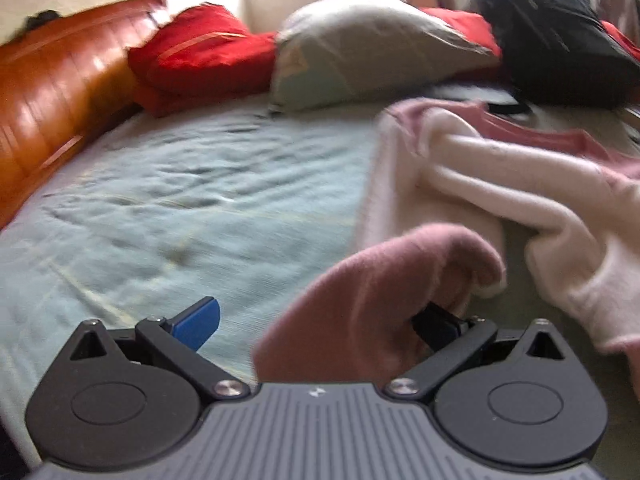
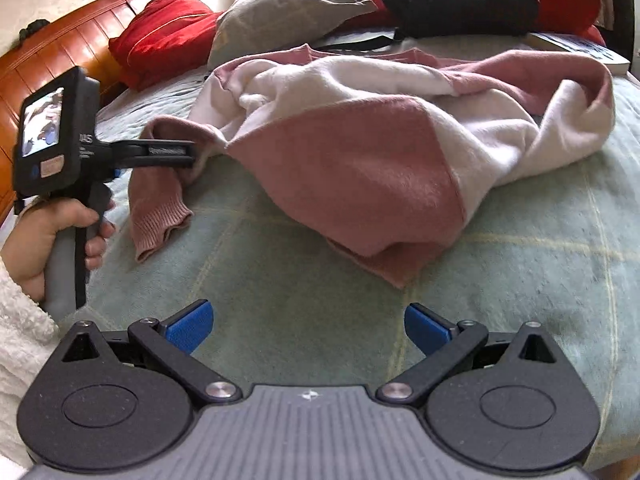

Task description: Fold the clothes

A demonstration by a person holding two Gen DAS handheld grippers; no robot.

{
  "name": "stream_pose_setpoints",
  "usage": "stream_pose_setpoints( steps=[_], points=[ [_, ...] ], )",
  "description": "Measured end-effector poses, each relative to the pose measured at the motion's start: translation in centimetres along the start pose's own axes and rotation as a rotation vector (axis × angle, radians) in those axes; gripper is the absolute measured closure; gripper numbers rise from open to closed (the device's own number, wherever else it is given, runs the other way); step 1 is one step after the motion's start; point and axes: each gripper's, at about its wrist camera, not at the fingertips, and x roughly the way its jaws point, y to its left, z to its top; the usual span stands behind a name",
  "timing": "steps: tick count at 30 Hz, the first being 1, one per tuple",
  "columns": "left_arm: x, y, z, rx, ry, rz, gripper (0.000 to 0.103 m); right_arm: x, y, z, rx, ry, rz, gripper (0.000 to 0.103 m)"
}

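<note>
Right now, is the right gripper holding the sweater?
No, the right gripper is open and empty, short of the sweater.

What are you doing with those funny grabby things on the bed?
A person is folding a pink and white sweater that lies crumpled on the green bed cover. The left tool, held in the person's hand, grips the sweater's pink sleeve, whose ribbed cuff hangs down. The right tool is open and empty above the cover, near the sweater's front edge.
</note>
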Motion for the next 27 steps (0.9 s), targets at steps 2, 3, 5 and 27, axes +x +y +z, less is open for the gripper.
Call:
stream_pose_setpoints(
  steps=[2, 3, 5, 27],
  points=[
    [-0.3, 0.6, 0.2, 0.014, -0.006, 0.030, 0.001, 0.0, -0.5, -0.1, 0.017, -0.002, -0.003, 0.000],
    [-0.4, 0.9, 0.3, 0.021, -0.008, 0.046, 0.001, 0.1, -0.8, -0.1, 0.027, -0.005, -0.008, 0.000],
    [-0.2, 1.3, 0.3, 0.037, 0.020, 0.014, 0.001, 0.2, -1.1, -0.2, 0.045, -0.009, -0.007, 0.000],
    [0.9, 7.0, 1.9, 0.127, -0.059, 0.319, 0.001, -0.3, -3.1, -0.7, 0.109, -0.026, -0.026, 0.000]
  ],
)
